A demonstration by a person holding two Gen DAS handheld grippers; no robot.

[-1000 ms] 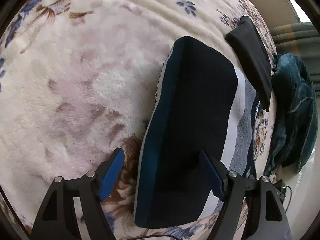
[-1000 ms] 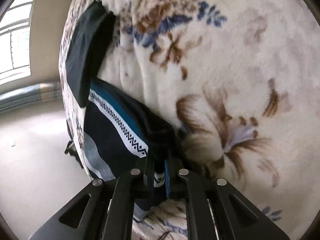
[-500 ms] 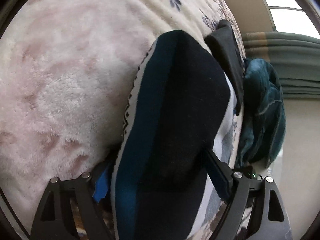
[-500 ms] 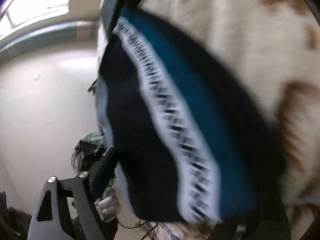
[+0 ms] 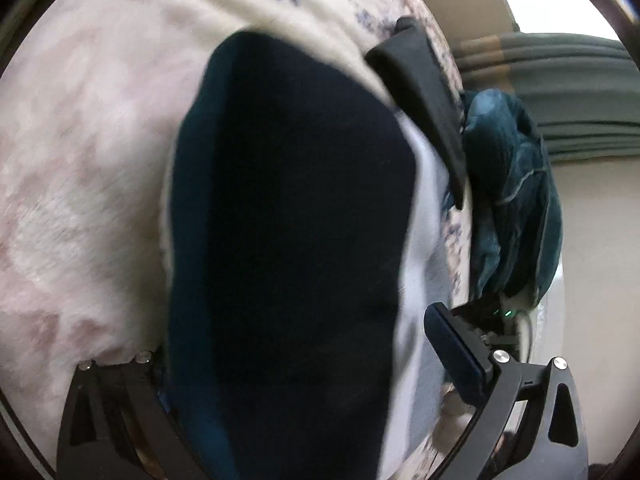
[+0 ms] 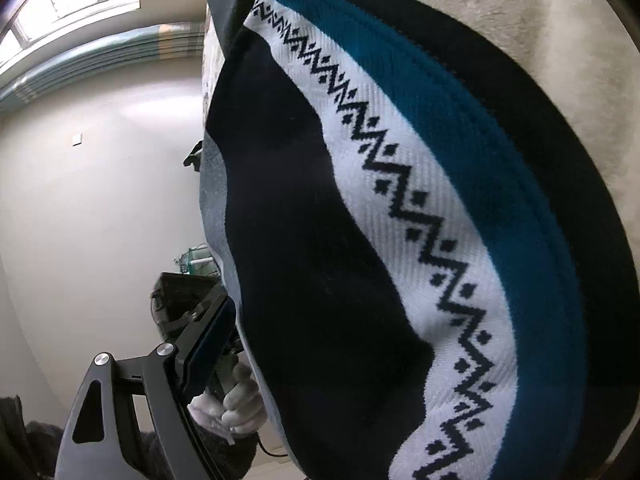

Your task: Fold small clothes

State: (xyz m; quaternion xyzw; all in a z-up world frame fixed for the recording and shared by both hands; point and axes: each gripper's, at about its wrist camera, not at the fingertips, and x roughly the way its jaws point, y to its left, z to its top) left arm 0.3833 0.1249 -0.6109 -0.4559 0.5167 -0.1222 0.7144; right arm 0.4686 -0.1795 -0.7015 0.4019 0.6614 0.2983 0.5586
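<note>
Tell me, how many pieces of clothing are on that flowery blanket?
3 that I can see: the striped sweater lies between the gripper fingers, a folded black garment lies beyond it, and a crumpled teal garment sits at the blanket's edge. More may be hidden.

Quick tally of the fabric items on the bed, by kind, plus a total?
Folded patterned garment (navy, teal, white zigzag band): 1
Folded black garment: 1
Crumpled teal cloth at the bed edge: 1
Floral fleece blanket: 1
Total: 4
</note>
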